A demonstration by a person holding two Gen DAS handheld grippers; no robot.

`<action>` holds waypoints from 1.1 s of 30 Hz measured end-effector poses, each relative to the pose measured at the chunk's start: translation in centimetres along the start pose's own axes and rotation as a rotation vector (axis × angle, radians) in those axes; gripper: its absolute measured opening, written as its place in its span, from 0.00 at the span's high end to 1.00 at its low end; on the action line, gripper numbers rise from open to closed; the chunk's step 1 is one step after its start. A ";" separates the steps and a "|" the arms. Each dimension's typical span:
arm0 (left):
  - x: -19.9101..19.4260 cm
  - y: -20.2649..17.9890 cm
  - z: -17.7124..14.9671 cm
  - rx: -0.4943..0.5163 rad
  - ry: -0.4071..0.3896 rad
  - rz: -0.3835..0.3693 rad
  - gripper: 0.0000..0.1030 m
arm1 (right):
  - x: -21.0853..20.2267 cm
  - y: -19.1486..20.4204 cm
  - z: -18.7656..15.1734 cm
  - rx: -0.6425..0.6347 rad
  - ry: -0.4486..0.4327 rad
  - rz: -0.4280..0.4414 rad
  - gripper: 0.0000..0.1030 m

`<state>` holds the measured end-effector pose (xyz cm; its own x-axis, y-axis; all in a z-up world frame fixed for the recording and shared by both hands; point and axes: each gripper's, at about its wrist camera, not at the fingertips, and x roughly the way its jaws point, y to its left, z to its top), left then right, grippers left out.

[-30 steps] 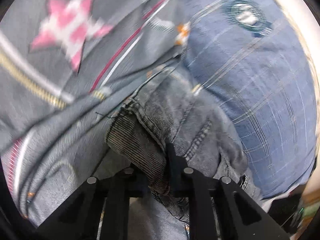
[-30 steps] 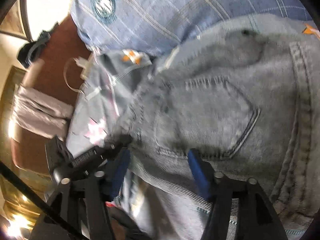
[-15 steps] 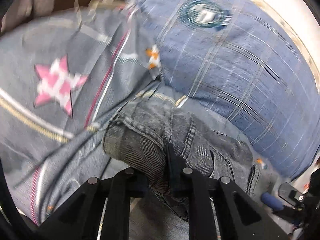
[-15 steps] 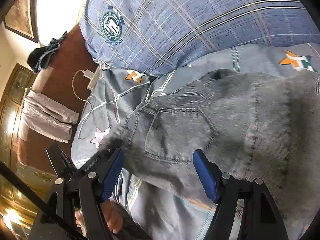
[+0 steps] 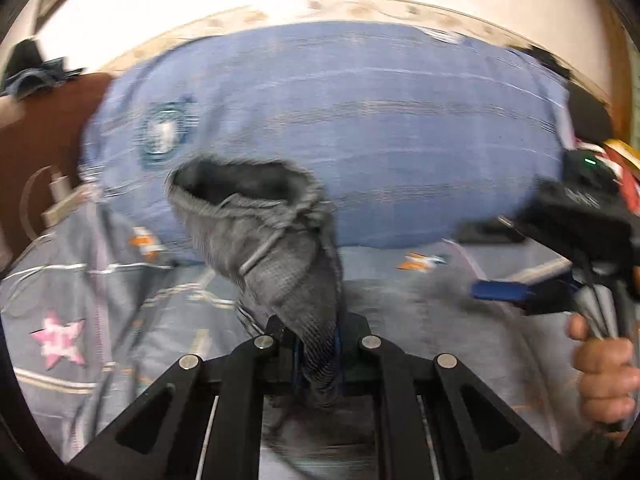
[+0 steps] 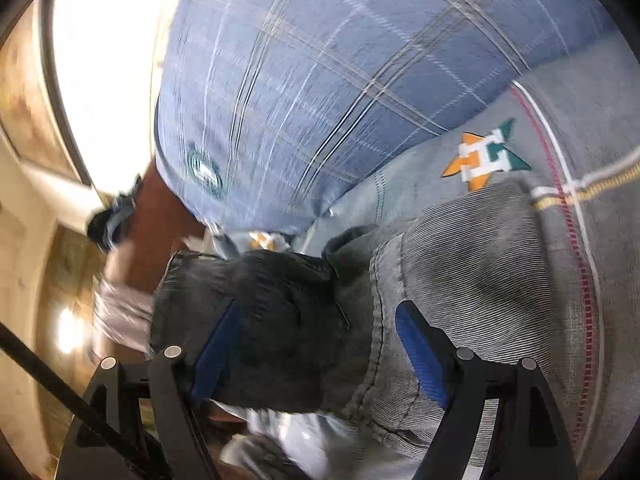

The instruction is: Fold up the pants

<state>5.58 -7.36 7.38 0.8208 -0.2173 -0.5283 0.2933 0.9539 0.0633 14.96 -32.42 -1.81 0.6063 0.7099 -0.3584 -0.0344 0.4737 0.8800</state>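
Note:
Grey denim pants [image 5: 280, 264] hang bunched from my left gripper [image 5: 316, 340], which is shut on the fabric and holds it raised above the bed; an open end of the cloth gapes at the top. In the right wrist view the pants [image 6: 460, 280] lie on the bed with a dark folded part [image 6: 272, 320] between the fingers. My right gripper [image 6: 320, 356] is open, its blue pads on either side of the denim. The right gripper also shows in the left wrist view [image 5: 516, 292], held by a hand.
A large blue plaid pillow [image 5: 340, 128] lies behind the pants on a grey star-patterned bedsheet [image 5: 60, 300]. A brown headboard or side table [image 5: 40, 128] with a charger cable stands at the left. A wall rises behind the pillow.
My left gripper has lifted the pants up off the bed and tilted toward the pillow. My right gripper has stayed open and moved closer over the denim.

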 end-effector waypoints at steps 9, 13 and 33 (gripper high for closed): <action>4.5 -7.7 -3.0 0.114 0.159 -0.173 0.90 | -0.2 -2.4 1.7 0.071 0.042 0.040 0.17; 4.8 -8.1 -3.4 0.122 0.162 -0.180 0.90 | 1.0 -3.7 1.6 0.098 0.091 -0.076 0.16; 6.9 -13.6 -3.7 0.228 0.293 -0.313 0.84 | -0.7 -5.7 2.0 0.094 0.117 -0.378 0.84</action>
<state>5.46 -21.03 -0.22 0.5127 -0.3882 -0.7658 0.6313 0.7750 0.0297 16.37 -36.68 -5.97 0.4680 0.5519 -0.6902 0.2496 0.6667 0.7023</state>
